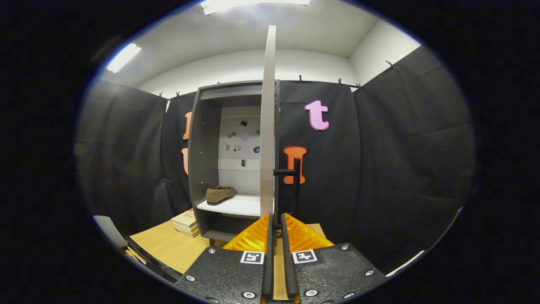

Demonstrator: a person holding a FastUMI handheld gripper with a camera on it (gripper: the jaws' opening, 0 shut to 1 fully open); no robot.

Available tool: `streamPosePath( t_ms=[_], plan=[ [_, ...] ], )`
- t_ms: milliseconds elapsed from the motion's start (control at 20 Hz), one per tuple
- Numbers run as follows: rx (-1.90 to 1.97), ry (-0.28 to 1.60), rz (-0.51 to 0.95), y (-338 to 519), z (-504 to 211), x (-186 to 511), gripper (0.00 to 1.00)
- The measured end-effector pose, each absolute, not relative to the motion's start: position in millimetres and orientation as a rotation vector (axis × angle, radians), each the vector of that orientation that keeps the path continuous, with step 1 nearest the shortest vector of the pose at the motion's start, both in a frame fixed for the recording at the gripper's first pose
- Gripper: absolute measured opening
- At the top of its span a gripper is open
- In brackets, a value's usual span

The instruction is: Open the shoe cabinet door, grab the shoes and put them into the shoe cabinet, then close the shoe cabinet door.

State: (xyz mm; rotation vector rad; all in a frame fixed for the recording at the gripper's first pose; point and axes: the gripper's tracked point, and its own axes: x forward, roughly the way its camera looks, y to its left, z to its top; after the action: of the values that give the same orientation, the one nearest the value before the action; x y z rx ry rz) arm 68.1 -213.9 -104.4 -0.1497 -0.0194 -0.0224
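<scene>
The grey shoe cabinet (195, 160) stands open on the wooden table. A brown shoe (219, 194) lies on its white shelf (236, 207). The cabinet door (268, 126) is swung out towards me and I see it edge-on, just ahead of the fingers. Its black handle (296, 177) sticks out on the door's right side. My gripper (276, 221) is at the door's lower edge, with the fingers drawn close together on the lower stub of the handle, which shows dark between the fingertips.
A stack of books (185, 223) lies on the wooden table (168, 249) left of the cabinet's foot. Black cloth walls close in behind and on both sides. A dark object lies at the table's near left edge (139, 257).
</scene>
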Motion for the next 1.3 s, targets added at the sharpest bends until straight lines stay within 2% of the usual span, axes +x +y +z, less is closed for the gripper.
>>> streamPosePath(
  t_ms=[200, 400, 600, 750, 950, 1300],
  plan=[
    [-0.171, -0.005, 0.021, -187, -116, 59, 0.11],
    [-0.159, 0.017, 0.107, -139, -135, 54, 0.22],
    [-0.139, 0.078, 0.117, -103, -164, 61, 0.54],
    [-0.121, 0.082, 0.109, -84, -171, 68, 0.82],
    [-0.103, 0.032, 0.103, -62, -179, 80, 0.92],
    [-0.12, -0.005, 0.036, -50, -213, 93, 0.93]
  ],
)
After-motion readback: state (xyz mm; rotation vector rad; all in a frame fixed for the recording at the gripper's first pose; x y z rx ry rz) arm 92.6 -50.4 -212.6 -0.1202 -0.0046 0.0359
